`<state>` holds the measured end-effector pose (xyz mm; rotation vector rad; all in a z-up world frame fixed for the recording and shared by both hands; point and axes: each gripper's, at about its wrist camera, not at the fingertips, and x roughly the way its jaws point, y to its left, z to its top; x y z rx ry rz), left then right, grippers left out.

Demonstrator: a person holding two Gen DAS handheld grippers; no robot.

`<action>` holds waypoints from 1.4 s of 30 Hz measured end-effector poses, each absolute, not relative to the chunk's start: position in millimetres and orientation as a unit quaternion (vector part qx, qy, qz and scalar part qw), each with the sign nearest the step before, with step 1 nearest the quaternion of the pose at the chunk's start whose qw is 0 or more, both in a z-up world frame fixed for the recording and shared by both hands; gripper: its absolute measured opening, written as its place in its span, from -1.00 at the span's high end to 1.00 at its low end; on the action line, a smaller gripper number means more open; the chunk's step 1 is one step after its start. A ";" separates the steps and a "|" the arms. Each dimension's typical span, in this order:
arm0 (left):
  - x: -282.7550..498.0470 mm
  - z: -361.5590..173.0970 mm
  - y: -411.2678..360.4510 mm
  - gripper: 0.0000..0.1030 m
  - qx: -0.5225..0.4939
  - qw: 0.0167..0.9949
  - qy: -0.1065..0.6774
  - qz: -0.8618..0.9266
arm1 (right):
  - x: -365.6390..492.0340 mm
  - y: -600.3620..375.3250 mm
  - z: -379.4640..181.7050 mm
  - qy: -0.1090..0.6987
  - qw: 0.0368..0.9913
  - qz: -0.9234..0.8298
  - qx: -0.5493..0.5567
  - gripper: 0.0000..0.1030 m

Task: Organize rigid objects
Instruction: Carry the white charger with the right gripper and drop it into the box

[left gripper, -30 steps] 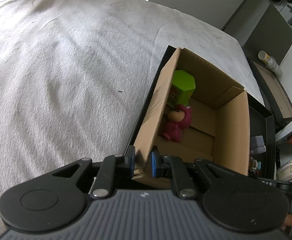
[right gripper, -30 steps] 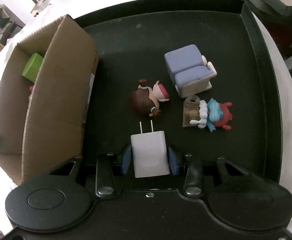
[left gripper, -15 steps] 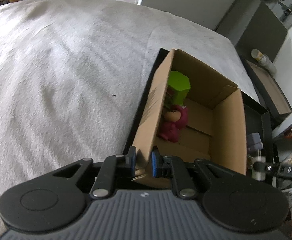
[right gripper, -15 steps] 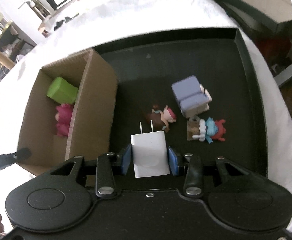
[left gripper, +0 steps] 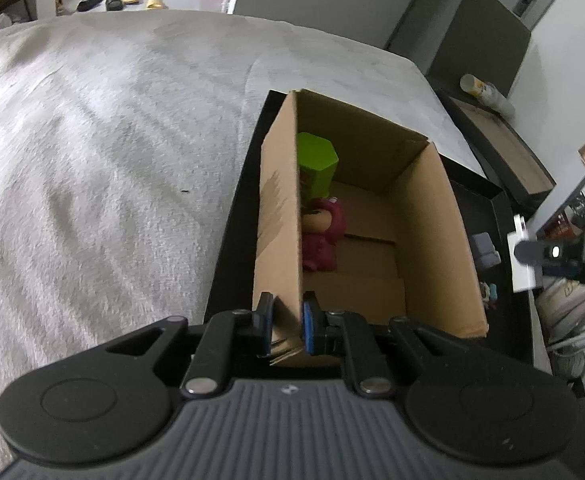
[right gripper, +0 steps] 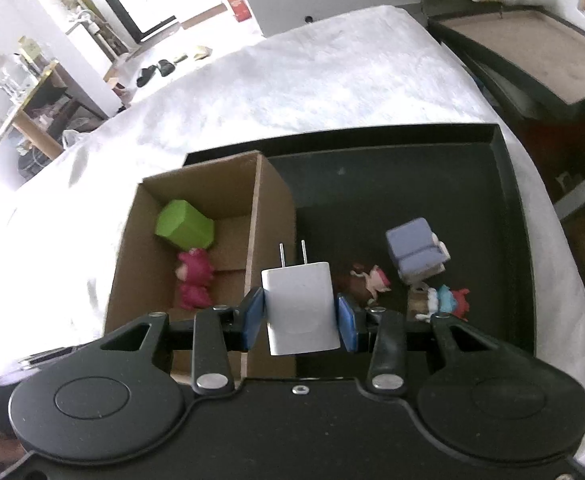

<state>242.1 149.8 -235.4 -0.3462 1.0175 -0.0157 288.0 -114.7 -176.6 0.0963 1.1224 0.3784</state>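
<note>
1. Your right tongs (right gripper: 300, 314) pinch the white charger (right gripper: 300, 308) by its sides, prongs pointing away, above the black tray (right gripper: 508, 216).
2. Your left tongs (left gripper: 286, 324) are clamped on the near wall of the cardboard box (left gripper: 436, 216).
3. Just ahead of the left tongs, inside the box, sit the pink bear (left gripper: 324, 236) and, beyond it, the green block (left gripper: 316, 160).
4. Right of the charger, on the tray, lie three small figures, the purple armchair (right gripper: 414, 250) farthest.
5. The tray rests on the bed (left gripper: 92, 160).
</note>
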 end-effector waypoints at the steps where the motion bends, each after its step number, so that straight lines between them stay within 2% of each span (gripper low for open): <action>1: 241.6 -235.3 150.0 0.74 -0.163 0.859 0.485 -0.010 | 287.9 -112.5 -174.8 0.528 0.829 0.180 0.045 0.24; 10: 234.9 -238.1 148.1 0.74 -0.153 0.859 0.488 -0.031 | 290.5 -92.3 -166.9 0.523 0.827 0.200 0.048 0.24; 33: 238.4 -238.7 161.7 0.74 -0.174 0.850 0.497 -0.018 | 315.3 -37.3 -192.0 0.518 0.832 0.197 0.006 0.24; 42: 240.4 -237.9 161.2 0.74 -0.178 0.846 0.502 -0.010 | 323.3 -34.4 -176.3 0.481 0.856 0.187 -0.020 0.19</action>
